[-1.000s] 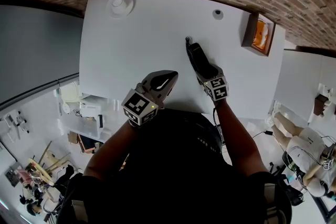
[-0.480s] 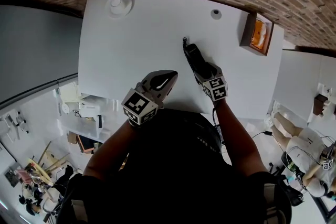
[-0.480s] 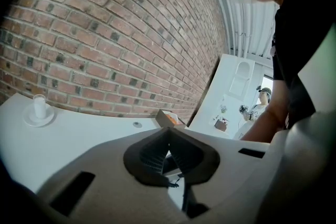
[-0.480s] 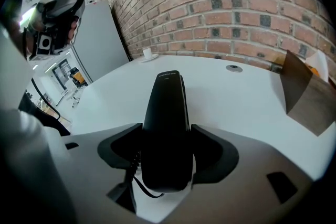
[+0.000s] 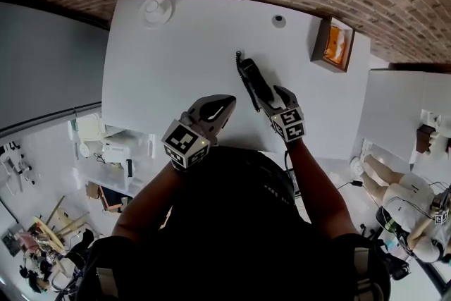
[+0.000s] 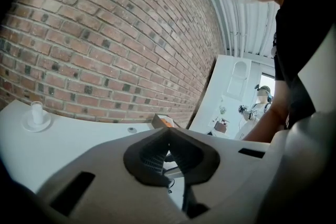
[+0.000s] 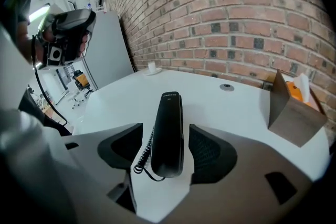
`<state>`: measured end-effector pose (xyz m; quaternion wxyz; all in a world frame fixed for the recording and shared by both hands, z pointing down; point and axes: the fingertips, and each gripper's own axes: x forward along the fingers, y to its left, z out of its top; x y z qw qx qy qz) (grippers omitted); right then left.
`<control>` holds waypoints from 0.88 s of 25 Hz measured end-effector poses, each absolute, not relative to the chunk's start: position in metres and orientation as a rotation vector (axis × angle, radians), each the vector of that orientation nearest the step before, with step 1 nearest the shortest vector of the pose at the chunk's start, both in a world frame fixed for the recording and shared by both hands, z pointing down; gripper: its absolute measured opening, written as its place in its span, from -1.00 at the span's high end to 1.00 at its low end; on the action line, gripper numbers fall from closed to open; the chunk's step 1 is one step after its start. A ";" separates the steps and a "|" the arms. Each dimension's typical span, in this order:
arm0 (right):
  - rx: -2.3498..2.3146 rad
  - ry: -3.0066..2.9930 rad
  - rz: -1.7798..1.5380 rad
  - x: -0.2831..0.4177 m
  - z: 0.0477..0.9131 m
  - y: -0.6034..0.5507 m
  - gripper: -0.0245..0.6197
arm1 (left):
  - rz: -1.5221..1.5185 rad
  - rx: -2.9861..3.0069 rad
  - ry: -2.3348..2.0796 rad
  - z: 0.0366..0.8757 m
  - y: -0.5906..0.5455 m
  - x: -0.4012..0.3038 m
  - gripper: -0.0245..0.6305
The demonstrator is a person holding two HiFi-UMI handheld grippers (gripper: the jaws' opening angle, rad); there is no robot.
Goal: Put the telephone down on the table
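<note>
Right gripper (image 7: 165,136): jaws apart, either side of the handset, not touching it.
Telephone handset (image 7: 169,113): on white table (image 5: 162,67), pointing 11 o'clock.
Left gripper (image 6: 169,132): closed, empty.

White surface (image 5: 176,67) carries a phone (image 5: 252,81), a cup (image 5: 154,5) on a saucer (image 5: 167,13), a small disc (image 5: 279,20) and an open box (image 5: 332,44).

White table (image 5: 158,60), black telephone (image 5: 251,80) — right tool (image 5: 273,99) at its end
</note>
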<state>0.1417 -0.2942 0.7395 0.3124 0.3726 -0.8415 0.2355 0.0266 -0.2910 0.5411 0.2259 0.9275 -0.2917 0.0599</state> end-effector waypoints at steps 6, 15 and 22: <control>1.052 -2.353 0.505 0.147 0.673 -0.280 0.24 | 0.132 2.611 -0.824 0.519 -0.267 0.047 0.90; 1.077 -2.617 0.310 0.150 0.540 -0.243 0.86 | 0.061 2.689 -0.959 0.470 -0.236 0.057 0.90; 1.070 -2.728 0.203 0.148 0.476 -0.221 0.88 | 0.060 2.700 -1.012 0.451 -0.210 0.047 0.90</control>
